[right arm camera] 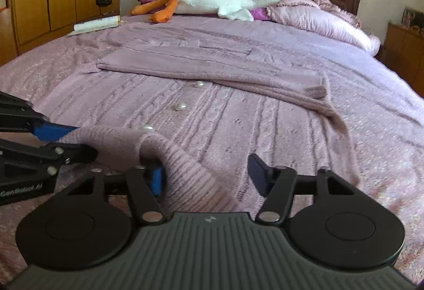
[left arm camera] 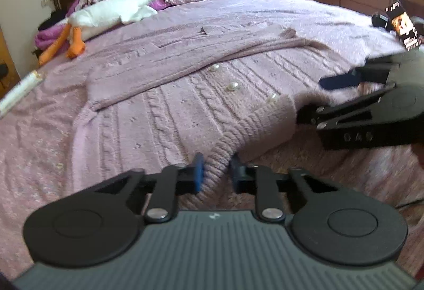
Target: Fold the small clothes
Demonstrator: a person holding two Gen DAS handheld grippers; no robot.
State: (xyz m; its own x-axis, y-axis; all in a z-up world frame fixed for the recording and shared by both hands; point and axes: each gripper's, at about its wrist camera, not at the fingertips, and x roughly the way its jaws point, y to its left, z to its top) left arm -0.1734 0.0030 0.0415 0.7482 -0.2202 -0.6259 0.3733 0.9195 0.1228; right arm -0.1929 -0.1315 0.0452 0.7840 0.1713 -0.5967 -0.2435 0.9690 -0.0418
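The wide bed with its pinkish-mauve textured bedspread (left arm camera: 318,19) carries the mauve cable-knit cardigan (left arm camera: 185,104), which is spread flat at the near side of the bed. A sleeve is laid slantwise across its chest. The cardigan's long axis runs away from both cameras. Its ribbed hem (left arm camera: 225,146) is nearest and its neck points toward the dark headboard.

The left claw (left arm camera: 217,170) is pinching the hem, with the ribbing gathered between its blue pads. The right claw (right arm camera: 206,173) stands spread. The lifted hem corner lies between its jaws and brushes only one pad.

The step looks like gripping the hem to fold it up toward the neck. To do it well, the right claw should bite the ribbing at the same depth as the left. Both should then rise level and carry the hem straight along the long axis, so the row of round pearl buttons (left arm camera: 233,86) stays in line and the sleeve is not dragged.
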